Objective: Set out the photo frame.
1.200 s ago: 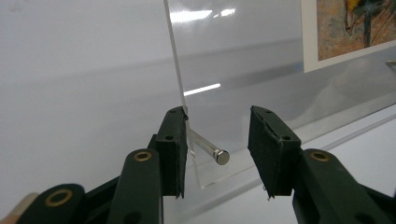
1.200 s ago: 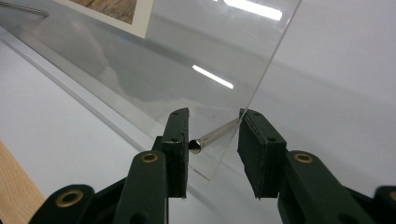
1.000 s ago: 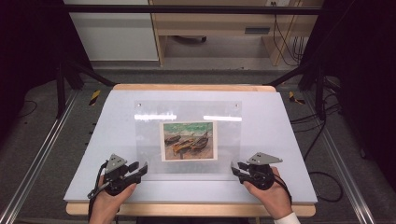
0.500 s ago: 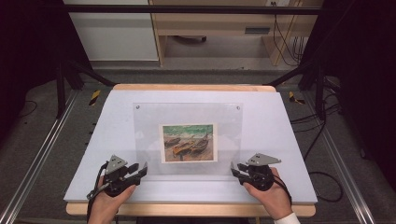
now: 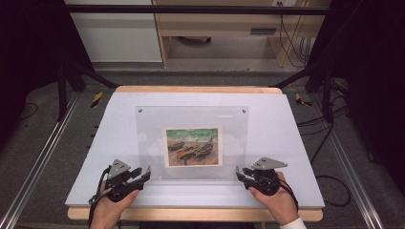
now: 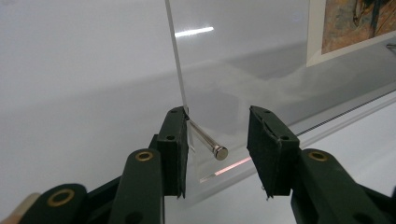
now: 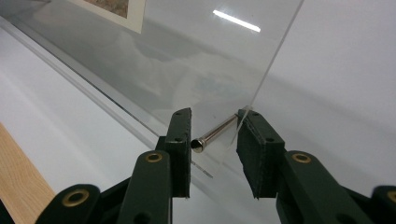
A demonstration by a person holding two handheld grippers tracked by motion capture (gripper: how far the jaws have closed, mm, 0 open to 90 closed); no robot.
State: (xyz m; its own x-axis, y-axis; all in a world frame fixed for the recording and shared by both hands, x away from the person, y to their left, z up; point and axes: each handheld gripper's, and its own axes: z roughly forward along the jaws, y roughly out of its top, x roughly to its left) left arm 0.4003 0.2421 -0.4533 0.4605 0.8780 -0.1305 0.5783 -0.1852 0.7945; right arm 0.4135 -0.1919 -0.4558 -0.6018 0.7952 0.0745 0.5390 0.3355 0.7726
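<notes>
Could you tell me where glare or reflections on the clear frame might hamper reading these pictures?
High view: soft and a bit blurry; the acrylic frame is faint against the white board, with pale haze beside the print. Left gripper view: a bright streak reflects on the panel above the left tongs; the metal pin is sharp. Right gripper view: a similar streak upper right, above the right tongs.

A wooden table (image 5: pixel 191 89) is sitting in the middle, and a big white board (image 5: pixel 286 143) is covering most of its top. A clear plastic picture frame (image 5: pixel 191 119) is lying on the white board. A small painting of boats (image 5: pixel 193 146) is showing inside the frame. Wood is peeking out along the near and far edges of the board.
</notes>
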